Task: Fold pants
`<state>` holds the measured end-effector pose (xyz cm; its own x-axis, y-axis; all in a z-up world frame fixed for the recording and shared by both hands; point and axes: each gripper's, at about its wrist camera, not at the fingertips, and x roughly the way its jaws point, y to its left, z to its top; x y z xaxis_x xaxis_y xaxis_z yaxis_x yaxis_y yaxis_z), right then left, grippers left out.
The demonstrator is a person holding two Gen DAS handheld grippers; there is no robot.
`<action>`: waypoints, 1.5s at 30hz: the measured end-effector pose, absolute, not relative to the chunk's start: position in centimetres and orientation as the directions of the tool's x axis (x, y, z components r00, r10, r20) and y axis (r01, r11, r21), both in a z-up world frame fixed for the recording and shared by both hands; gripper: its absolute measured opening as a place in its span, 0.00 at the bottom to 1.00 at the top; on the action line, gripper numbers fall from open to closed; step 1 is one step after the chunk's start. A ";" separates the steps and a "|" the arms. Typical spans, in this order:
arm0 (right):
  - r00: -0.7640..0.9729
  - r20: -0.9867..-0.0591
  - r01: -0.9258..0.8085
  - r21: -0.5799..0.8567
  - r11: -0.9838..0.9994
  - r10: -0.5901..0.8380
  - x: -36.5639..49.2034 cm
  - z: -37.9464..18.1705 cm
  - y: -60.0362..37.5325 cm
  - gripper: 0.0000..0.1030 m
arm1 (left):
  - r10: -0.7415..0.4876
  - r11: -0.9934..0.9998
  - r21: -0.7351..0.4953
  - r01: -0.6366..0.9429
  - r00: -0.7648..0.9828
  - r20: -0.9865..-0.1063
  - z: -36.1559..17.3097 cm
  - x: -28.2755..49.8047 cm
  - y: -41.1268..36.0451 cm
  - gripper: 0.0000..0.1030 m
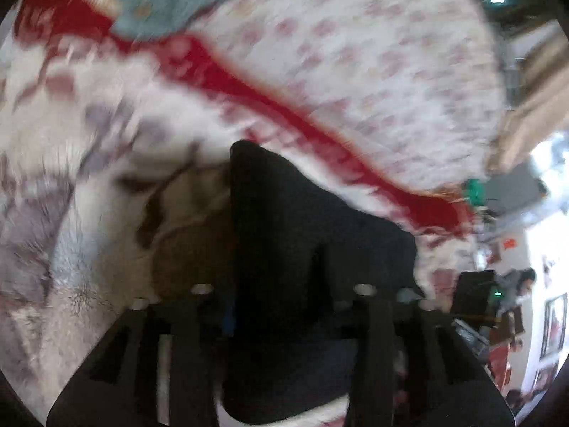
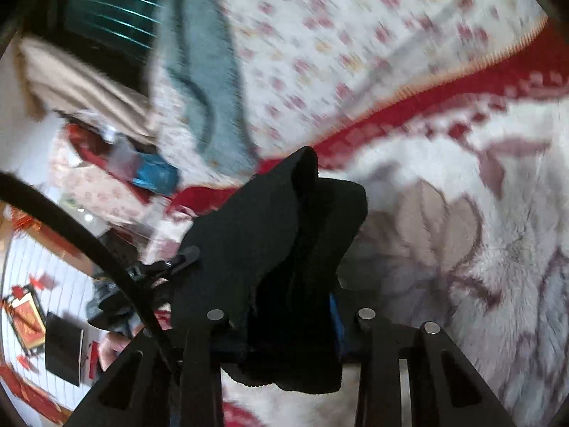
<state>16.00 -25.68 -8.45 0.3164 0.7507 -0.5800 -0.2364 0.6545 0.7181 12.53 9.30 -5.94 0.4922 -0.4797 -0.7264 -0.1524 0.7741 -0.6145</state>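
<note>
Black pants fill both wrist views, bunched between each gripper's jaws and hiding the fingertips. The left gripper and right gripper each pinch the cloth. Motion blur smears the bed; its floral sheet lies open toward 12 o'clock.

open blanket lies ahead; a blue-grey garment and bedside clutter crowd the far edge.

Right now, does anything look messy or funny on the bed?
Yes. The black pants are bunched up in both grippers, not flat, and a blue-grey cloth lies crumpled on the flowered sheet.
</note>
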 end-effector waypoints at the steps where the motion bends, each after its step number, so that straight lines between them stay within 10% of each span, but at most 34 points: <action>1: 0.325 -0.548 -0.243 0.739 0.628 0.771 15.9 -8.9 -25.9 0.42 | -0.501 0.739 -0.652 -0.169 0.508 -0.700 -6.3 12.3 9.8 0.53; 9: 0.446 -0.553 -0.260 0.673 0.693 0.704 13.2 -4.5 -27.0 0.46 | -0.358 0.824 -0.558 -0.101 0.670 -0.650 -0.8 7.5 9.6 0.54; 17: 0.610 -0.692 -0.430 0.119 0.895 0.385 4.3 1.2 -22.8 0.46 | 0.084 0.996 0.027 -0.087 0.769 -0.634 3.0 -1.9 1.9 0.62; 45: 0.682 -0.623 -0.467 0.031 0.884 0.382 3.1 -2.0 -19.4 0.47 | 0.151 0.983 0.031 -0.180 0.704 -0.694 -0.6 -2.0 1.4 0.62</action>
<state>3.06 -19.42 -1.95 0.6824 0.3821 -0.6232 -0.4668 0.8838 0.0307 -1.97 1.45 -0.65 0.7043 0.1508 -0.6938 -0.1801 0.9832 0.0308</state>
